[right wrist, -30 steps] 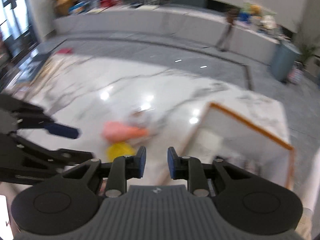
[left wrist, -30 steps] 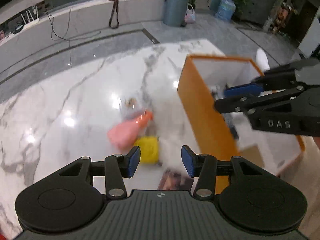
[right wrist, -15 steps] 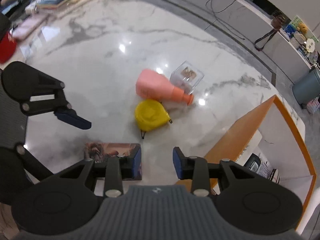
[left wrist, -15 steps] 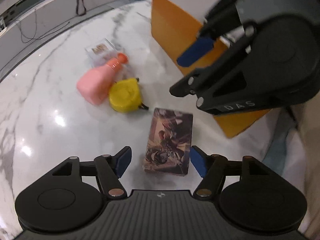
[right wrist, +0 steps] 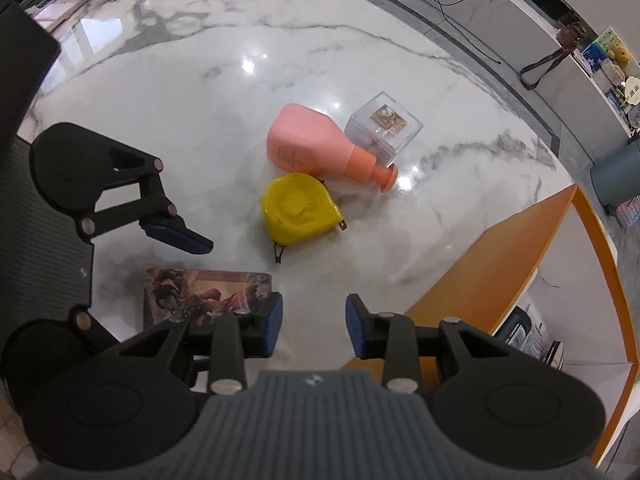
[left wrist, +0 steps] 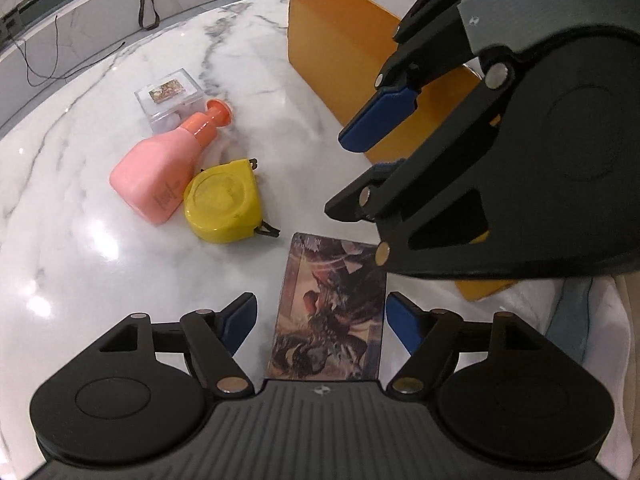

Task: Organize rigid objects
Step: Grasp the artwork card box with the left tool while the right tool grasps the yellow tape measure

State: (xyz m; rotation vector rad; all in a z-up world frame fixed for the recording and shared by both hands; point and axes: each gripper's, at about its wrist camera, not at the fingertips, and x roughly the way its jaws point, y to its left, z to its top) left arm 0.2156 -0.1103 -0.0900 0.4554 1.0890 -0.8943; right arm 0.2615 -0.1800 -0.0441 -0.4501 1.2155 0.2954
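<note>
Your left gripper point(left wrist: 321, 322) points steeply down over the marble desk point(left wrist: 80, 260). Its fingers have just been opening and now stand spread wide, one on each side of the picture card box point(left wrist: 332, 312), which lies flat between them. The blue pads point(left wrist: 240, 320) are clear of the box edges on both sides; nothing is pinched.

Your right gripper point(right wrist: 314, 326) hangs just beside, also aimed down. Its fingers are parted a little, with only bare desk between them; they opened slightly a moment ago and hold nothing. The left-hand pad point(right wrist: 272, 324) sits over one end of the card box.

Farther out on the desk:
- yellow tape measure point(left wrist: 222, 204), flat, near the far end of the card box but apart from it
- pink bottle point(left wrist: 160, 176) with orange cap, on its side, touching the tape measure
- clear plastic cube point(left wrist: 170, 94), against the bottle's neck

The orange bin point(right wrist: 500, 264) stands to the right of these, white inside, with some printed packets point(right wrist: 532, 336) at the bottom.
</note>
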